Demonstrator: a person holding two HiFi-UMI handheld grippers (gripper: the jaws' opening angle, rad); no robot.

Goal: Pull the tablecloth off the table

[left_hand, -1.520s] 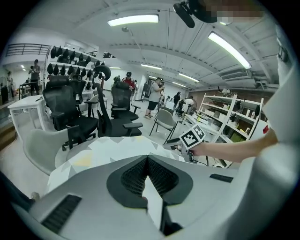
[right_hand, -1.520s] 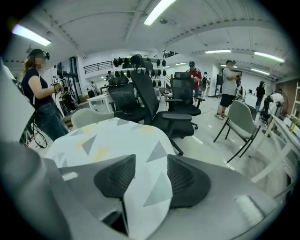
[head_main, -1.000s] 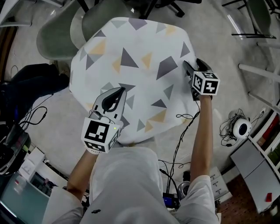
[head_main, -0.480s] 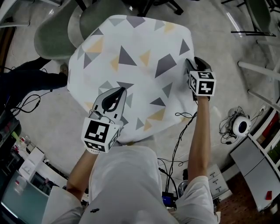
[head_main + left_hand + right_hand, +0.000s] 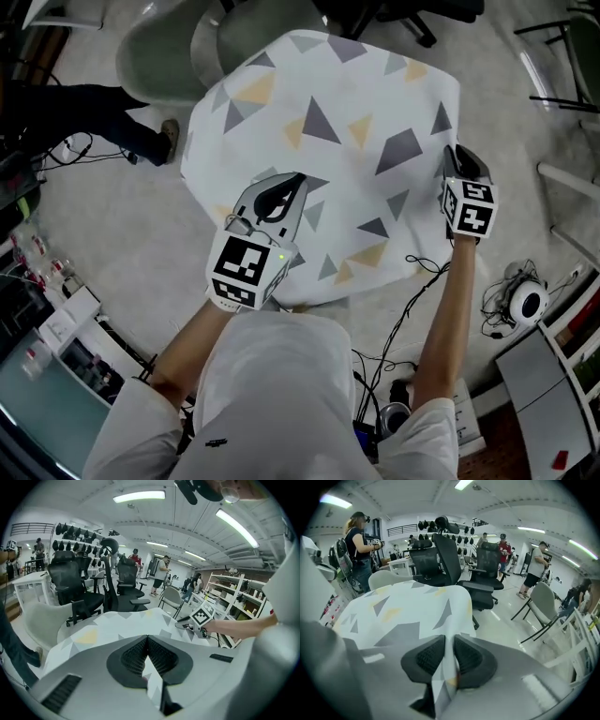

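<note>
Right hand-held gripper (image 5: 450,642), closing on tablecloth (image 5: 328,112)

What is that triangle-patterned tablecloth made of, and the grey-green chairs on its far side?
Tablecloth: probably thin fabric, matte white with printed grey and yellow triangles; it hangs and creases softly at its edges. Chairs: seemingly moulded plastic shells, smooth, one-piece, with a dull sheen; hard to confirm from here.
</note>
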